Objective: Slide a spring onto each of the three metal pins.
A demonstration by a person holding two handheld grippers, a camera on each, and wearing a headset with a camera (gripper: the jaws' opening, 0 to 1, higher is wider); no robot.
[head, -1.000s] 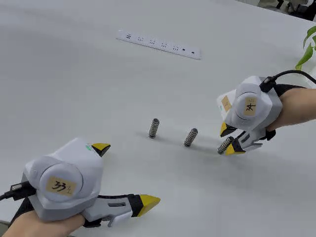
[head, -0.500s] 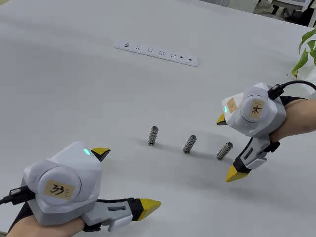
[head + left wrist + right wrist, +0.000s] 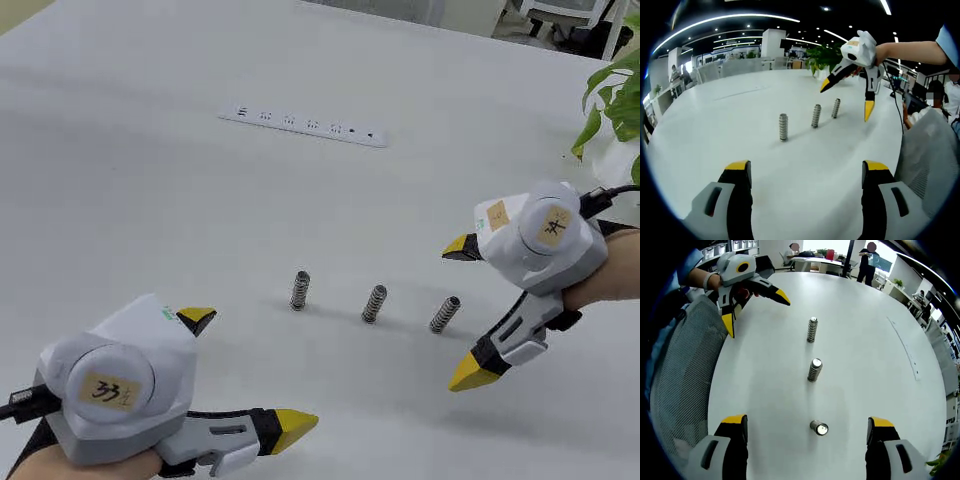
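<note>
1. Left spring (image 3: 299,290), middle spring (image 3: 374,303) and right spring (image 3: 444,314) stand upright in a row on the counter (image 3: 150,200).
2. Left tongs (image 3: 246,370): wide open, empty.
3. Right tongs (image 3: 464,311): wide open, empty, near the right spring, not touching.

Three spring-covered pins (image 3: 374,303) stand upright in a row, with gaps between them and bare tabletop (image 3: 150,220) in front and behind. A power strip (image 3: 303,127) lies well beyond them, and plant leaves (image 3: 612,100) lean in at the far right edge
</note>
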